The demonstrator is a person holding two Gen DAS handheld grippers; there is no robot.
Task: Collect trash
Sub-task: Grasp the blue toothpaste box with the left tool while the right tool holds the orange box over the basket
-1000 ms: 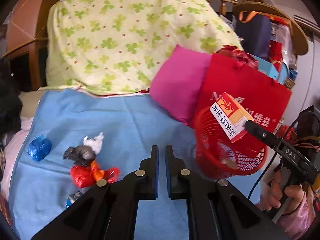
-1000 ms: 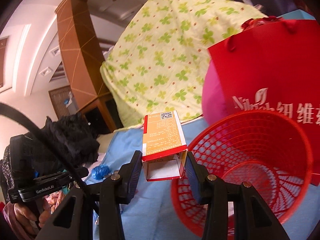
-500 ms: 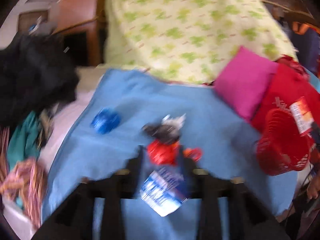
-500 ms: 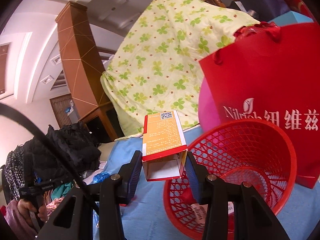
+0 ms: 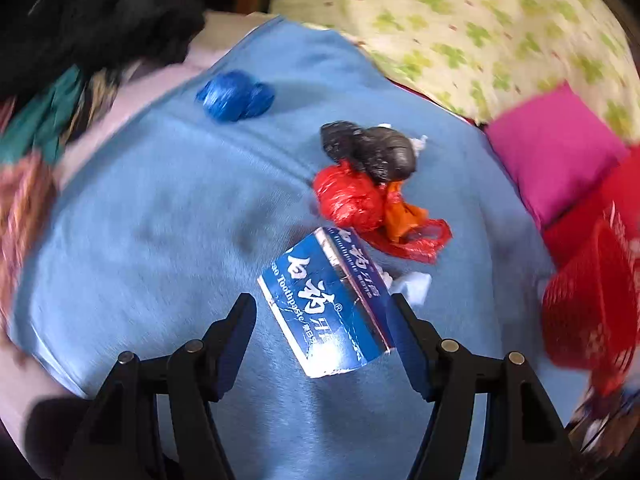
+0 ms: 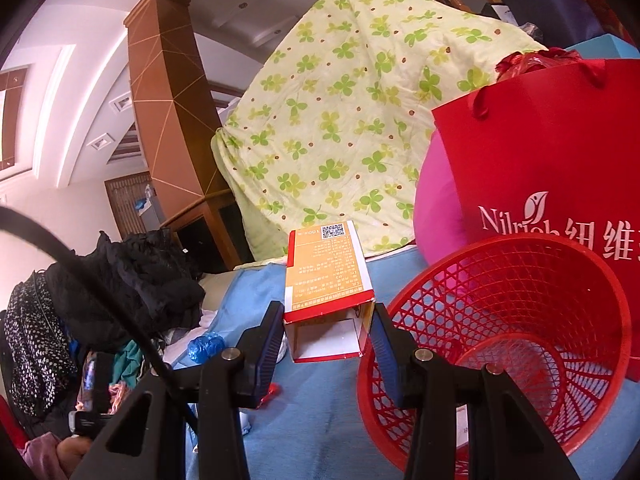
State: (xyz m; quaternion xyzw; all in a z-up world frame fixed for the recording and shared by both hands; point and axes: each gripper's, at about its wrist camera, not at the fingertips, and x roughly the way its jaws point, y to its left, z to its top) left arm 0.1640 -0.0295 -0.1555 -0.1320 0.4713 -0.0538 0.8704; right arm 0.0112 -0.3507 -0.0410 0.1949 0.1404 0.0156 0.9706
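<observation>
The left tongs (image 5: 320, 316) are spread wide, straddling a blue toothpaste box (image 5: 332, 304) that lies on the blue blanket (image 5: 160, 220). The right tongs (image 6: 326, 328) pinch an orange carton (image 6: 326, 280), held just beside the rim of the red basket (image 6: 500, 344).

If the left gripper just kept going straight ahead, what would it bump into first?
Most likely the blue toothpaste box, which lies between the open fingers of the left gripper on the blue blanket. Depth is hard to judge; the red bag sits beyond.
</observation>
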